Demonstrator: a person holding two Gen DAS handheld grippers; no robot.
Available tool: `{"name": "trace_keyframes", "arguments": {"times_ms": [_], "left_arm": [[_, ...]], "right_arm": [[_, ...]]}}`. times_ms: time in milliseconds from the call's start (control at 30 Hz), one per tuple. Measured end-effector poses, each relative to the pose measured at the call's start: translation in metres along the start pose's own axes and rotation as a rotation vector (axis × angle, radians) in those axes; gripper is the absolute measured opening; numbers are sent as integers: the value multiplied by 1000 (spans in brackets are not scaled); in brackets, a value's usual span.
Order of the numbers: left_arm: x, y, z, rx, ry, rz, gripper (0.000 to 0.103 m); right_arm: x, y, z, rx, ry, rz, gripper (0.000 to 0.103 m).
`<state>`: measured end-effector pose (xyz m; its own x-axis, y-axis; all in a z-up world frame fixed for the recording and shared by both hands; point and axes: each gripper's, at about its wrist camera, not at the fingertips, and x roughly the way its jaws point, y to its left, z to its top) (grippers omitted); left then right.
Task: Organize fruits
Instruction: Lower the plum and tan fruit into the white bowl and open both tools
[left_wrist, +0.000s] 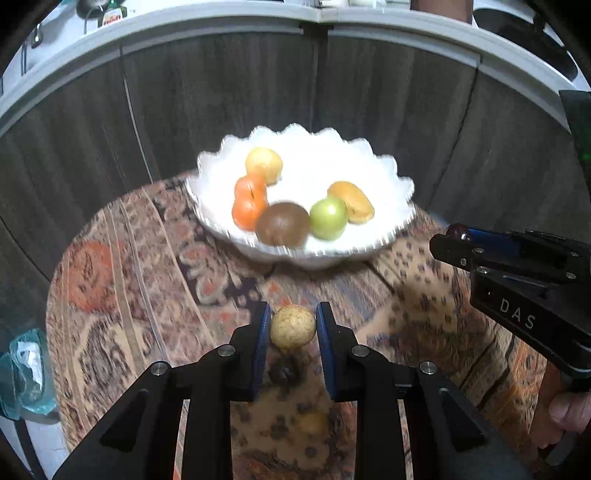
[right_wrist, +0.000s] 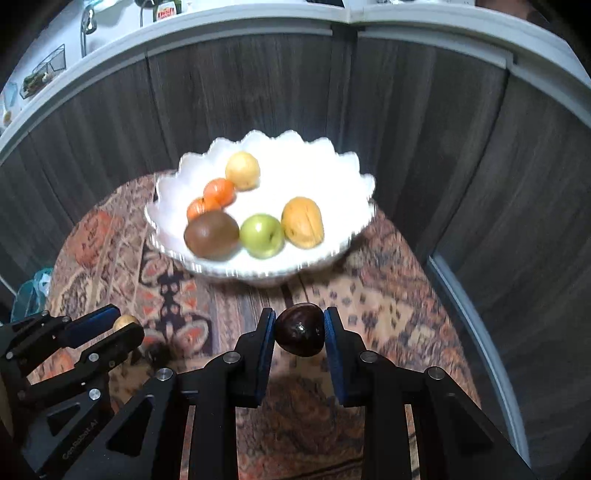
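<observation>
At the 6 o'clock edge of the left wrist view, the left gripper (left_wrist: 293, 326) pinches a small speckled yellow fruit (left_wrist: 293, 326) between its blue pads, held above the patterned cloth (left_wrist: 122, 295). In the right wrist view the right gripper (right_wrist: 300, 329) likewise clamps a dark glossy fruit (right_wrist: 300, 329). Ahead at 12 o'clock sits the white scalloped bowl (right_wrist: 177, 177), blurred, holding a brown fruit (right_wrist: 211, 234), a green apple (right_wrist: 262, 235), a yellow-orange fruit (right_wrist: 303, 222), two orange fruits (right_wrist: 214, 197) and a pale yellow fruit (right_wrist: 242, 170). At 9 o'clock lies a teal plastic bag (left_wrist: 24, 373).
</observation>
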<state>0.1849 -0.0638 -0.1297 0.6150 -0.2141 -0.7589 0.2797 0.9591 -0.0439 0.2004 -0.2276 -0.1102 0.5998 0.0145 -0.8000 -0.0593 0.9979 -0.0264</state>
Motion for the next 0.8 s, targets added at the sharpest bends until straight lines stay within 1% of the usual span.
{"name": "trace_keyframes", "arguments": {"times_ms": [200, 333, 433, 600, 800], "left_arm": [[7, 17, 39, -2, -48, 17, 26], [18, 25, 61, 11, -72, 18, 26], [30, 29, 74, 23, -72, 17, 26], [52, 34, 83, 30, -49, 15, 26], [72, 34, 82, 32, -10, 4, 26]], "right_arm": [[6, 5, 36, -7, -31, -11, 28], [19, 3, 52, 9, -24, -10, 28], [31, 1, 59, 22, -4, -2, 28], [52, -2, 64, 36, 22, 4, 28], [71, 0, 65, 37, 47, 7, 28]]}}
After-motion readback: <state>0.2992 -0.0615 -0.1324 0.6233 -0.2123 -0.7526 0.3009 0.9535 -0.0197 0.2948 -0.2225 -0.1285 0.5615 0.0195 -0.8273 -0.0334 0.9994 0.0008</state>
